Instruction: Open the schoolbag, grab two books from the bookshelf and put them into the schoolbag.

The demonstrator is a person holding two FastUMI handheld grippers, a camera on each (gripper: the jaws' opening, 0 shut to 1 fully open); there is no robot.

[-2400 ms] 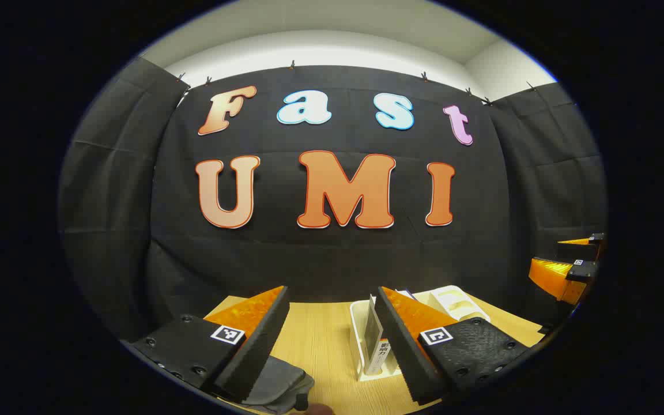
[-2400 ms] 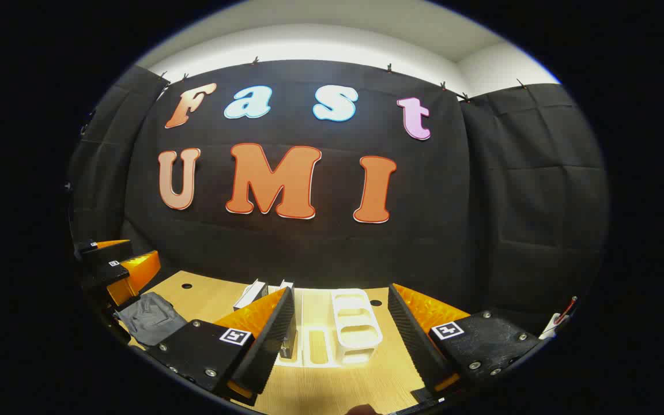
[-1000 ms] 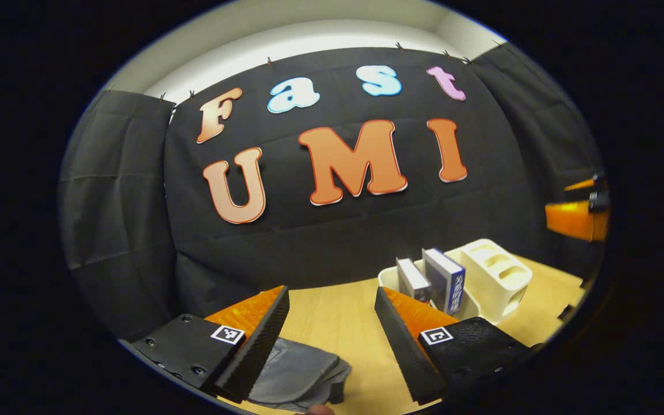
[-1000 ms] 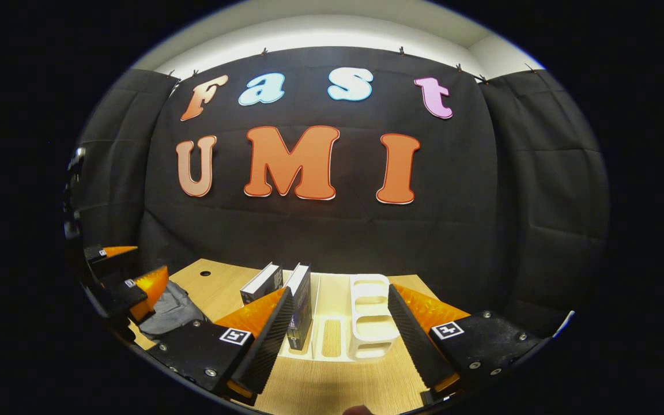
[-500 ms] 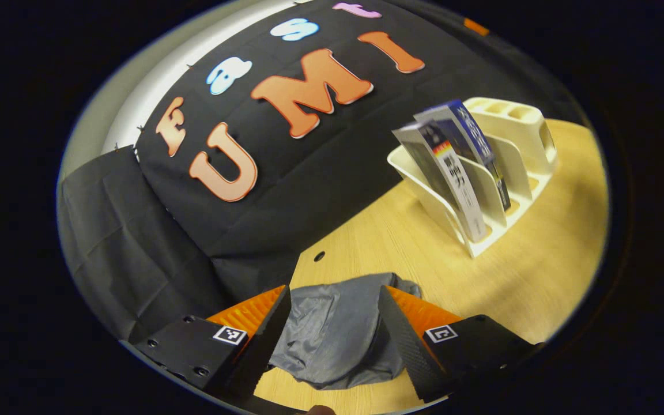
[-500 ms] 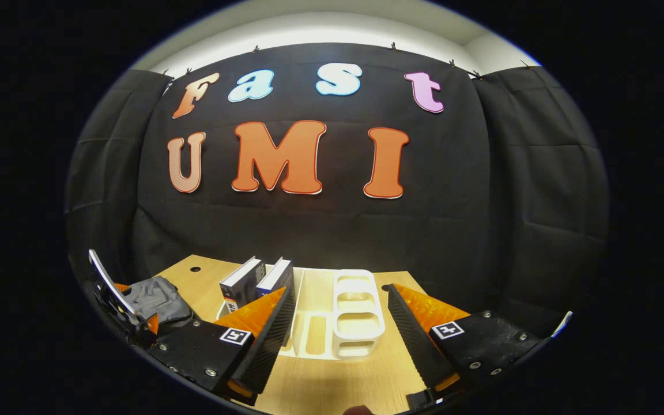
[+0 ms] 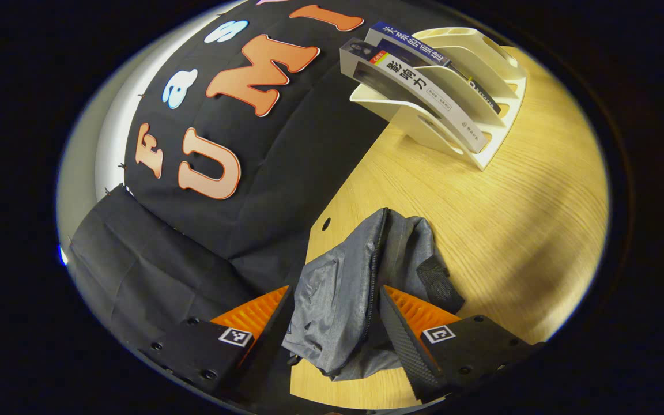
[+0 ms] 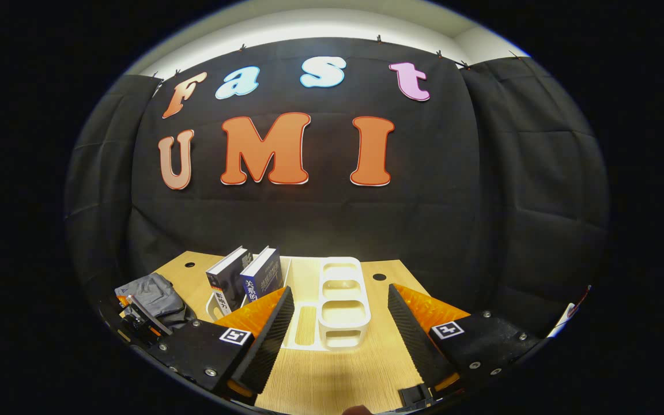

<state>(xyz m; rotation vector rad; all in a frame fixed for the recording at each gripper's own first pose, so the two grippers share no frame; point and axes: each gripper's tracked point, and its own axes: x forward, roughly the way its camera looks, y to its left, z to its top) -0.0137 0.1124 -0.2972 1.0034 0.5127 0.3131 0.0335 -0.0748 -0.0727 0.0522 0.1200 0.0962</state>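
Note:
The grey schoolbag (image 7: 355, 288) lies crumpled on the wooden table, its dark zipper (image 7: 373, 276) running up the middle and looking closed. My left gripper (image 7: 332, 340) is open just above it, a finger on either side of the zipper end. Two books, one with a grey-white spine (image 7: 418, 86) and one blue (image 7: 407, 46), lean in the white bookshelf (image 7: 482, 98). In the right gripper view the same books (image 8: 245, 279) stand in the bookshelf (image 8: 338, 300), and the schoolbag (image 8: 150, 291) lies far left. My right gripper (image 8: 338, 340) is open in front of the shelf, holding nothing.
The wooden table (image 7: 516, 219) has a small round hole (image 7: 325, 223) near the bag and another (image 8: 379, 277) behind the shelf. Black cloth walls close in the back and sides. Bare tabletop lies between bag and bookshelf.
My left gripper has tilted down and rolled toward the schoolbag, now much closer with the zipper between its fingers. The right gripper has dipped slightly toward the bookshelf.

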